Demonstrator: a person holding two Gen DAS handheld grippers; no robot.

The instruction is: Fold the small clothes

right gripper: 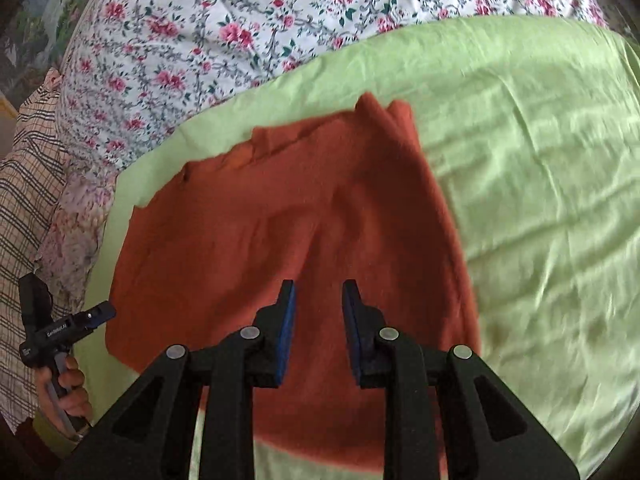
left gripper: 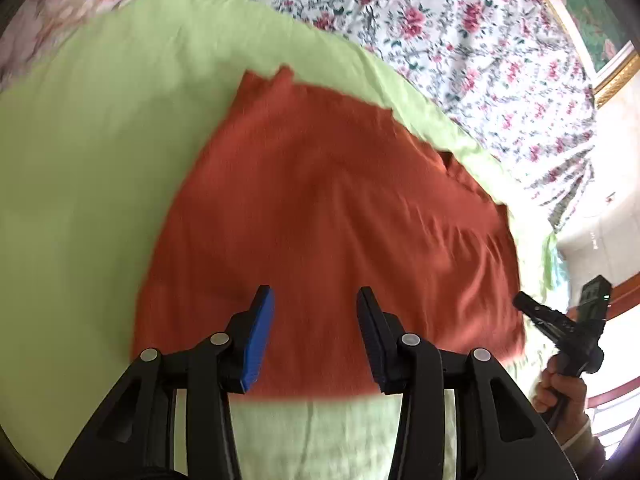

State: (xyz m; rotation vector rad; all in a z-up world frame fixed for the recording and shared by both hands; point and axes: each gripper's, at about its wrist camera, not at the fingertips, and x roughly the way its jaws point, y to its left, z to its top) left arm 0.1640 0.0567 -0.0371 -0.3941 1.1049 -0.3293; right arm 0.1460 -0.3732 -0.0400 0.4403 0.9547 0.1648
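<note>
Beyond the blue-padded fingers (left gripper: 262, 332) of the left gripper (left gripper: 316, 300), a rust-orange knitted garment (left gripper: 320, 208) lies spread on a pale green sheet (left gripper: 100, 140). It is mostly flat, with soft wrinkles toward its right side and a small folded-up point at the far edge. Both fingers stand apart with nothing between them, hovering over the garment's near hem; whether they touch the cloth I cannot tell.

Ahead of the right gripper (right gripper: 318, 300) the same garment (right gripper: 260, 220) shows a long crease running away from the fingertips and two raised corners at the far edge. Its fingers sit closer together than the left pair, yet a clear gap remains and they pinch nothing.

Only the left wrist view shows the right gripper (left gripper: 524, 304) from outside, held in a hand (left gripper: 560, 388) just past the garment's right edge, plus a gilt frame corner (left gripper: 616, 72). Only the right wrist view shows the left gripper (right gripper: 104, 314) with its hand (right gripper: 68, 392) and a checked cloth (right gripper: 28, 184). A white floral bedcover (right gripper: 240, 32) lies beyond the sheet.
</note>
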